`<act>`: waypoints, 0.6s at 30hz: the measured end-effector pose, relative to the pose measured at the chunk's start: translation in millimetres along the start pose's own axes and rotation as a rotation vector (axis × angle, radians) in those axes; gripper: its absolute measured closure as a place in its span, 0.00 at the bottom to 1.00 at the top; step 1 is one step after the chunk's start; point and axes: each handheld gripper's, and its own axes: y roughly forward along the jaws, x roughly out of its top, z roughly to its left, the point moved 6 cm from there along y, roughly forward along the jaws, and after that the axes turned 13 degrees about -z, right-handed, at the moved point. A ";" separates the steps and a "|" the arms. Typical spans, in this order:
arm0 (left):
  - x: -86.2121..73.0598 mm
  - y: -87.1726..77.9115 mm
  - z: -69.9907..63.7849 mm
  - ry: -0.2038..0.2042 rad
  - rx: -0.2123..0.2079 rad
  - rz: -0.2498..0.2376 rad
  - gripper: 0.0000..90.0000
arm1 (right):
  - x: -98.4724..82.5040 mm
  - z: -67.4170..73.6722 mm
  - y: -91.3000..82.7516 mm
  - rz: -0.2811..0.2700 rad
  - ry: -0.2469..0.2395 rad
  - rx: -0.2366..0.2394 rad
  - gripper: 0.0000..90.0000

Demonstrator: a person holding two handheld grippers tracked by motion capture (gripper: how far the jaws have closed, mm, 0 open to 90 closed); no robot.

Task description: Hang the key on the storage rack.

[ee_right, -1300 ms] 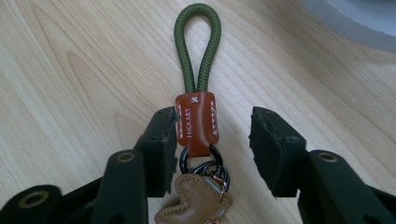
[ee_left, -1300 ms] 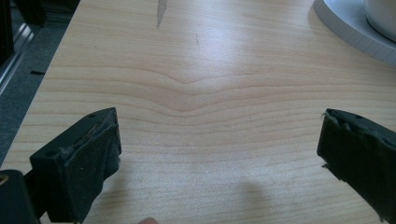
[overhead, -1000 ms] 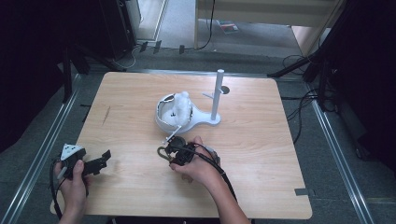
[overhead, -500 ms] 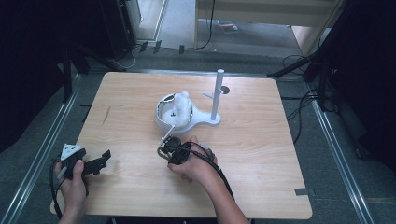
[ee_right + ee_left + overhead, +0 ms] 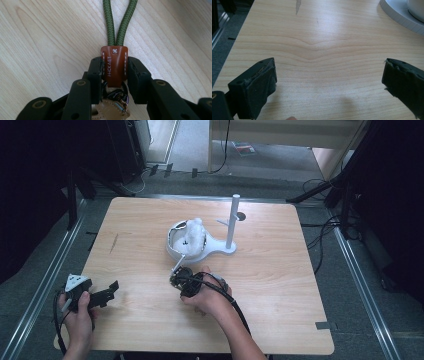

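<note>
Right gripper view: right gripper [image 5: 115,68] clamps the brown leather tab [image 5: 114,65] of an olive-green cord loop [image 5: 119,22].
Its jaws have just been closing onto the tab, mid pale wooden table [image 5: 280,265]; left gripper [image 5: 329,82] gapes wide, empty, near the front-left corner.

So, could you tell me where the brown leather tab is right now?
In the right gripper view, the leather tab sits clamped between the right hand-held gripper's jaws, low at centre, with the green cord looping away over the table.

Between my right claw's [image 5: 115,72] pads sits a brown leather tab [image 5: 114,65] on a green cord [image 5: 119,22]. Stitched-style white lettering runs along its length and reads "HICKAET", as far as I can tell. Above the lettering is a small white cross stitch. I can read nothing else.
</note>
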 end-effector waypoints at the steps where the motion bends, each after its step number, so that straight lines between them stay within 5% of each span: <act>1: 0.0 0.0 0.0 -0.001 0.000 0.000 0.00 | -0.1 -0.1 0.1 -0.003 -0.001 0.002 0.75; 18: 0.0 0.0 -0.2 0.003 0.000 0.000 0.00 | -1.8 -4.3 -20.4 -0.164 0.059 -0.008 0.76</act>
